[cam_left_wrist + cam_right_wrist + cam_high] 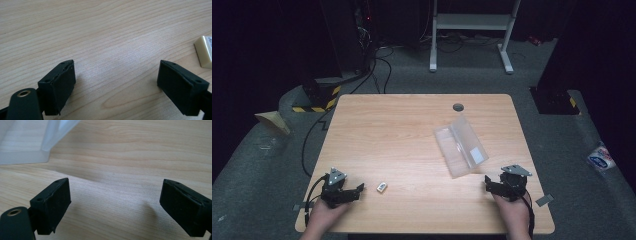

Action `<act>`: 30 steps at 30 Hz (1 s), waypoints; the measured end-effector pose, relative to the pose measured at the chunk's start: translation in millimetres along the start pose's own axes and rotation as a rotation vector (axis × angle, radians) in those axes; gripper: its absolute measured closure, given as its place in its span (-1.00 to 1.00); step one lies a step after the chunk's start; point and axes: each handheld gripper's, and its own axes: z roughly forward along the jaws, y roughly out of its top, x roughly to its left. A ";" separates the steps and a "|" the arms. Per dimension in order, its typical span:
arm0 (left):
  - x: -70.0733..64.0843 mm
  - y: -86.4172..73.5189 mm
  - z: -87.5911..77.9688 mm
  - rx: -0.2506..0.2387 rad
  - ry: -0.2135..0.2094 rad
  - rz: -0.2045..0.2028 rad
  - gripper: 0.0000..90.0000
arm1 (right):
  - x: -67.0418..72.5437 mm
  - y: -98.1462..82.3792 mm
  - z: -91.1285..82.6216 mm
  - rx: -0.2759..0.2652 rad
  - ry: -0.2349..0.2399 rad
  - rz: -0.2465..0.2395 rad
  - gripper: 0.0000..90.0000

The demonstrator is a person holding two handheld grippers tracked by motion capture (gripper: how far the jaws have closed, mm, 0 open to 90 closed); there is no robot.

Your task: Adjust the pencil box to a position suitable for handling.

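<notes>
Eraser (382, 187): small, block-shaped, pale cream with a lighter band at 1 end; its nature is my best reading. It lies flat on the surface (402, 135), just beside the left gripper's tips and apart from them. In the left gripper view (205, 51) it sits at the right edge, beyond the right-hand finger.
Clear plastic case (460, 145): translucent, hinged, lying open in 2 halves, a white label on 1 half; well apart from the eraser, on the right gripper's side. A corner of it (30, 142) shows frosted in the right gripper view.
Left gripper (354, 192): fingers (58, 86) wide apart, bare wood between them, holding nothing.
Right gripper (488, 184): fingers (51, 203) wide apart, holding nothing, near the case's closest corner, far from the eraser.
Surface: light wood grain, a round grommet hole (458, 107) beyond the case.
</notes>
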 end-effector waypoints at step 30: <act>0.0 -0.1 0.0 0.000 -0.002 -0.001 -0.66 | 40.6 11.3 -26.1 -0.113 0.126 -0.026 -0.51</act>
